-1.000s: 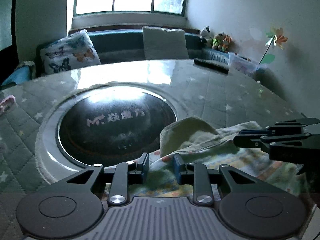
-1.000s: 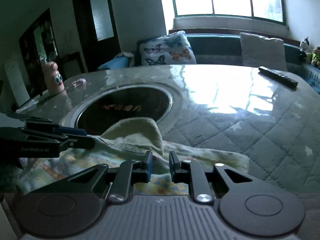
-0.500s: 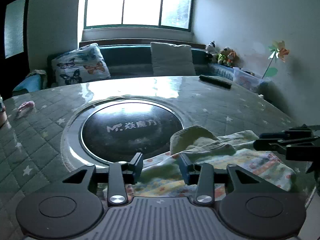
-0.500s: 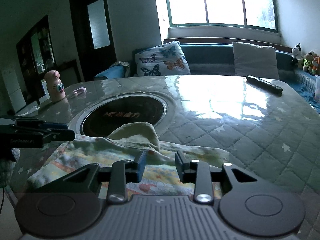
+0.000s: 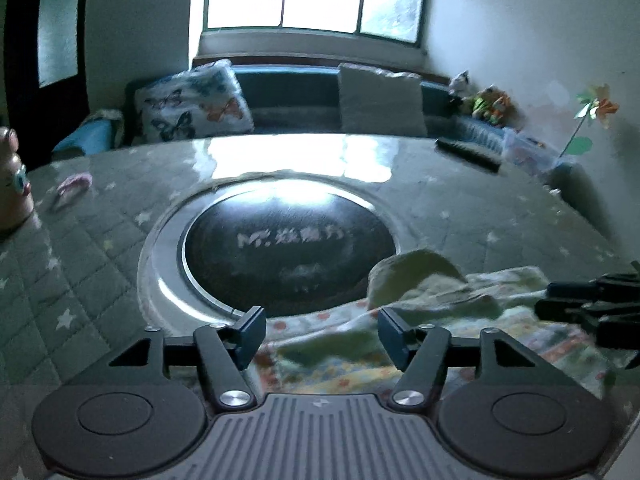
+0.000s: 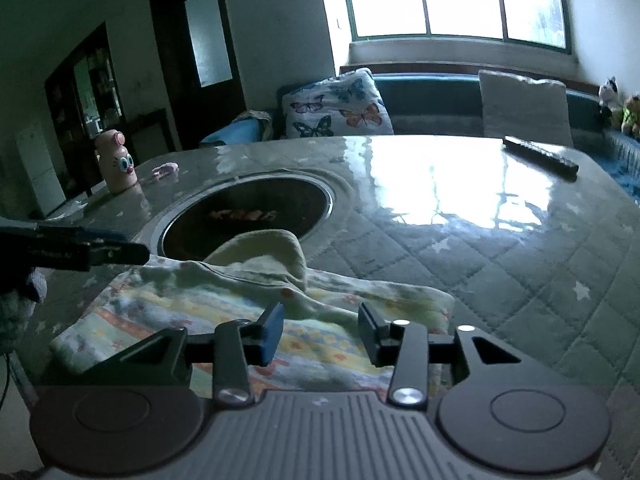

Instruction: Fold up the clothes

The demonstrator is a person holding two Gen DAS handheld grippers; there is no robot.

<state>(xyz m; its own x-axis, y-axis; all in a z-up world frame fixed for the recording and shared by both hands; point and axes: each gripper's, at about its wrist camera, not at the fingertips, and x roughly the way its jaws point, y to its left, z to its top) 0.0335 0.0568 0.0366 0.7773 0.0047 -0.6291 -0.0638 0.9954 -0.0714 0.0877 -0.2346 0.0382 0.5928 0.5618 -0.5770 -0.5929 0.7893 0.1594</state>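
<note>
— Look at the left gripper (image 5: 320, 334) low in its own view: the jaws stand wide apart and are opening further, pads clear of the cloth. Nothing is pinched there.

— And the right gripper (image 6: 320, 334)?

— Same story, narrower gap. Its jaws are opening too, and the printed garment (image 6: 248, 308) lies under and beyond them, not clamped. In the left view the right one pokes in dark at the right edge, level with the cloth.

— So where does the garment sit?

— At the near edge of the quilted table (image 6: 500, 264), lower centre of both views, already doubled over into a band. A pale hood-like flap (image 6: 268, 248) stands up at its far side, just overlapping the rim of the round dark inset (image 5: 288, 248) in the middle of the frame.

— Then they are letting go of a fold, I reckon.

— That is my guess. To do it well I would lift both pairs straight up and clear before drawing back, so the pads do not drag the top layer. Then flatten that raised flap, or the next fold will bulk.

— Anything in the way farther off?

— No. A remote (image 6: 540, 156) lies at upper right, a pink bottle (image 6: 118, 162) at the left, both well apart from the cloth.
</note>
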